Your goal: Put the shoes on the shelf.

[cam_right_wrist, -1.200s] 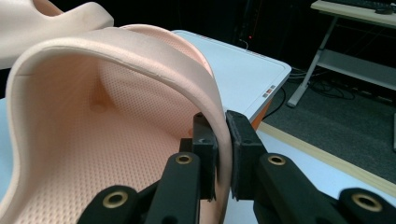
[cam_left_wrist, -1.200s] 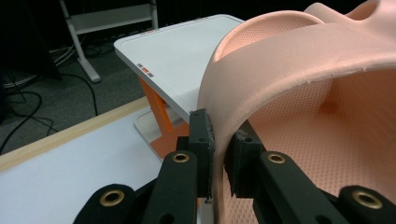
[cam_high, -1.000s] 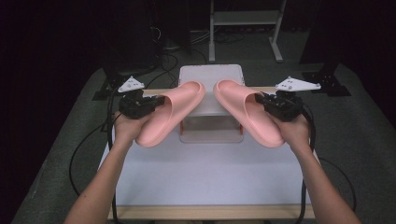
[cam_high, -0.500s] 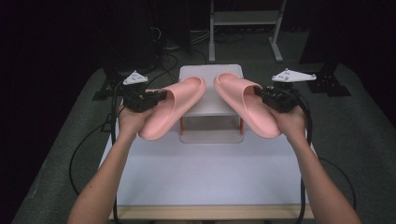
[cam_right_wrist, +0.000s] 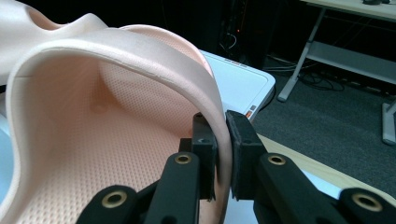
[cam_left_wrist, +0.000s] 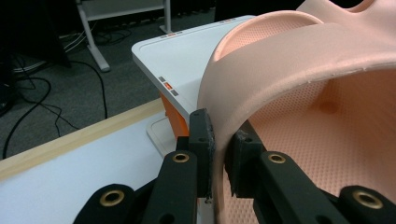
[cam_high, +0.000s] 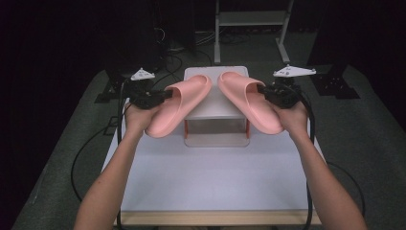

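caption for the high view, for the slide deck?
Each gripper, left and right, clamps a pink slipper, left slipper and right slipper, over the white two-tier shoe rack.

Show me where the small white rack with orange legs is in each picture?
High view: the white rack sits mid-table, between the two pink slippers.
Left gripper view: its top lies upper middle, behind the left slipper.
Right gripper view: its corner pokes out right of the right slipper.
Shared landmark: the rack's orange-marked edge.
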